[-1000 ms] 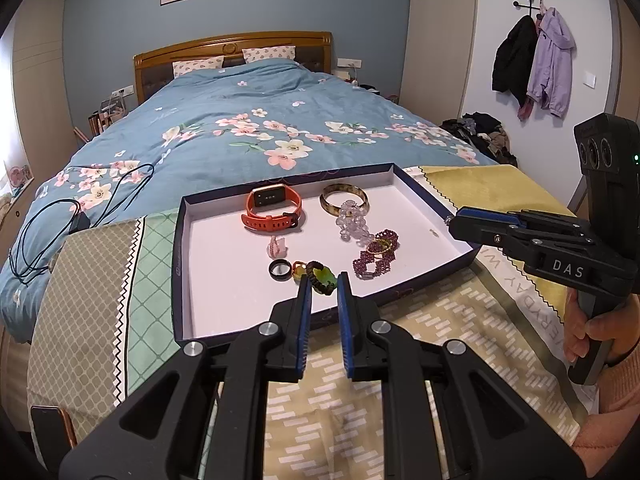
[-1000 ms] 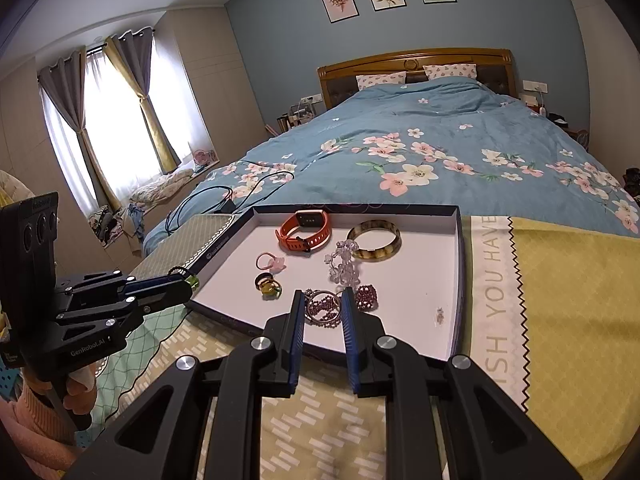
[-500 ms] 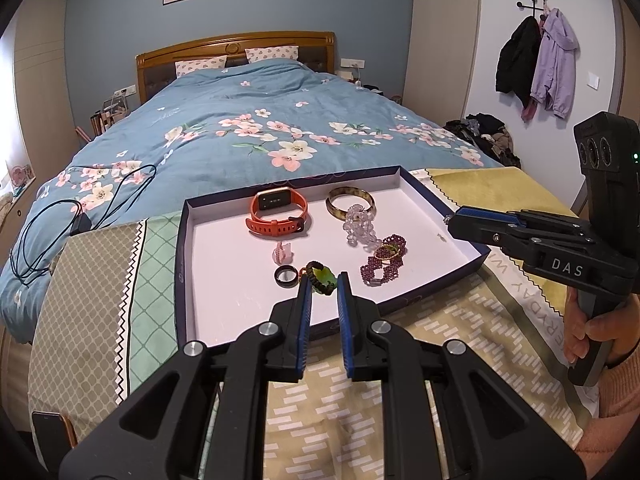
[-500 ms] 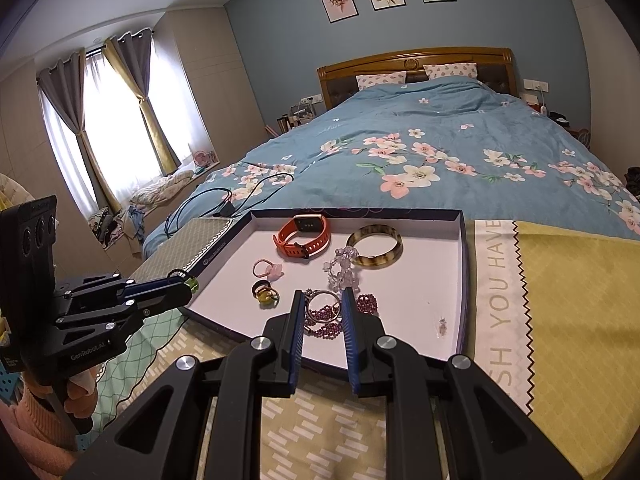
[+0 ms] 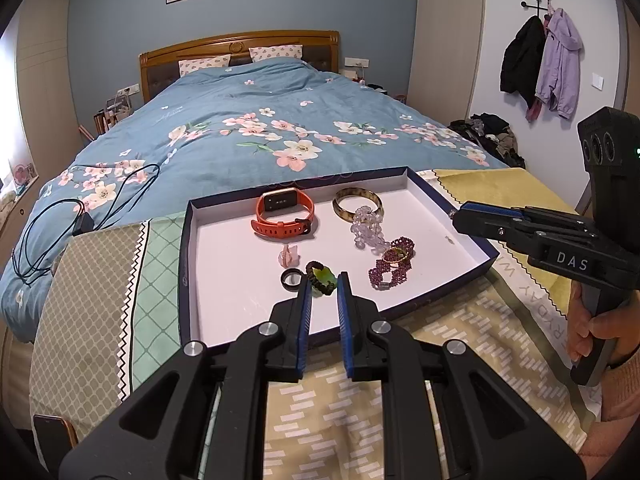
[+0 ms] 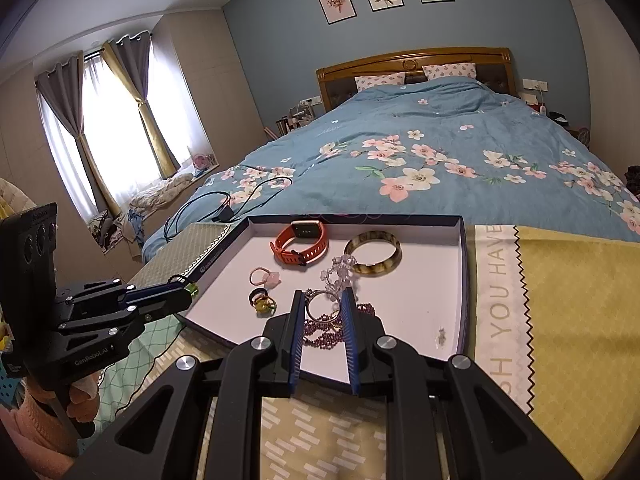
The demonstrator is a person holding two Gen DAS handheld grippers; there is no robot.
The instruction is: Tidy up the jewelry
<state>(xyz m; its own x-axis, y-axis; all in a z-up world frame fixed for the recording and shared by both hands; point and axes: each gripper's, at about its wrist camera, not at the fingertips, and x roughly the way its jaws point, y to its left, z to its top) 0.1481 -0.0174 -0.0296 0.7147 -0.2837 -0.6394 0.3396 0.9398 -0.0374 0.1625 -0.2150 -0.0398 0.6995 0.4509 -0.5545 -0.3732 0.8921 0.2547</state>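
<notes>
A shallow box lid (image 5: pixel 224 280) with a white floor lies on patterned cloths at the bed's foot. In it are an orange watch (image 5: pixel 285 216), a tortoiseshell bangle (image 5: pixel 357 201), clear beads (image 5: pixel 368 230), a purple bead bracelet (image 5: pixel 390 266), a pink flower ring (image 5: pixel 289 255), a black ring (image 5: pixel 291 279) and a green-stone ring (image 5: pixel 322 278). My left gripper (image 5: pixel 323 284) is shut on the green-stone ring at the lid's near edge. My right gripper (image 6: pixel 323 304) is shut on a thin silver ring (image 6: pixel 322 307) above the purple bracelet (image 6: pixel 324 330).
The lid (image 6: pixel 464 280) rests on a green and beige cloth (image 5: pixel 100 280) and a yellow cloth (image 6: pixel 580 300). A black cable and charger (image 5: pixel 80 216) lie on the blue floral duvet at left. A phone (image 5: pixel 52 436) sits at the near left corner.
Both views have shifted slightly, so the lid and jewelry sit a little higher and farther in frame. Each gripper keeps its ring.
</notes>
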